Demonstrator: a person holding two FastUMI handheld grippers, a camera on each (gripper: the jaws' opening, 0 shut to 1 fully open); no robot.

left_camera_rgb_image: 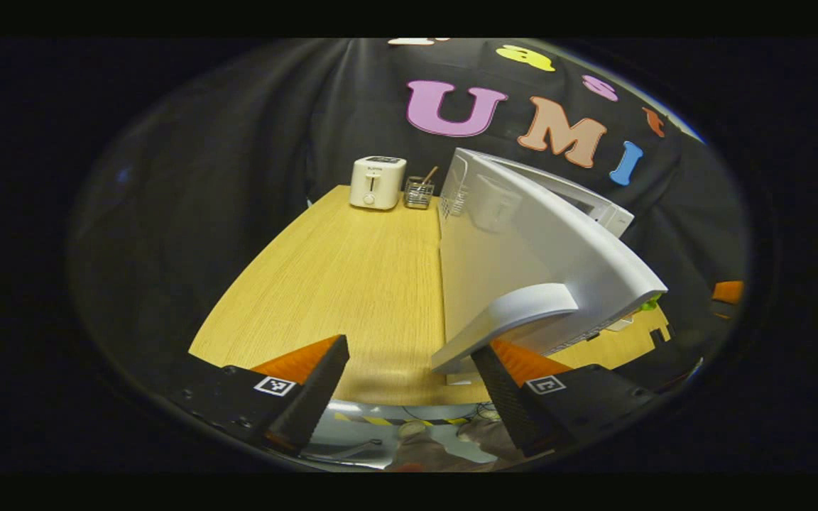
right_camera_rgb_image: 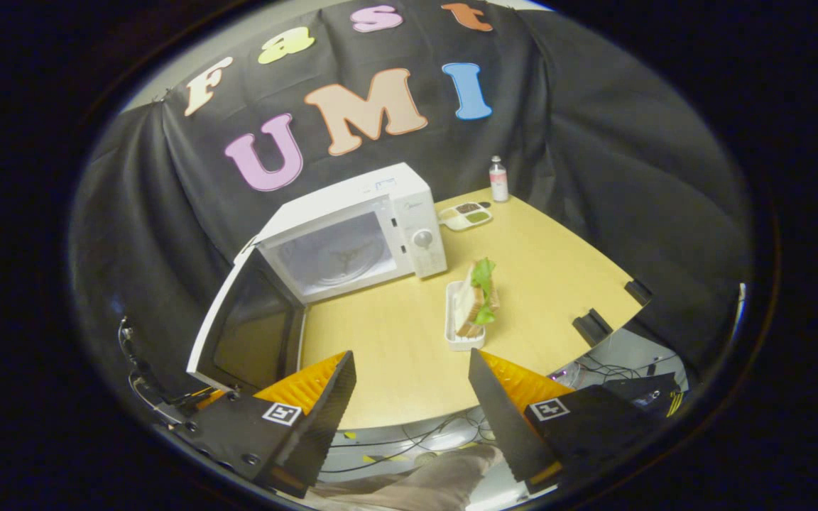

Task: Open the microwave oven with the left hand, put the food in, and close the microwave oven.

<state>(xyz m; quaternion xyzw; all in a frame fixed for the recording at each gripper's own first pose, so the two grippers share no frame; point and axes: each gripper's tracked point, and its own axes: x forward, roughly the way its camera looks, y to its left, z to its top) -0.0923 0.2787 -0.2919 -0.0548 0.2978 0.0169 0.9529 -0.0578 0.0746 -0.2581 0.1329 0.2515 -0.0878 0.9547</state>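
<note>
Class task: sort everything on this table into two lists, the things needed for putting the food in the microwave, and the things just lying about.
Needed for the job:
microwave
microwave door, swung open
sandwich on its white tray
left gripper
right gripper

Just lying about:
toaster
wire holder
small bottle
divided dish

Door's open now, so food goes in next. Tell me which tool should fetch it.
Right. The right tool is open and faces the sandwich on its white tray, with bare table between. The left tool sits by the open microwave door.
</note>
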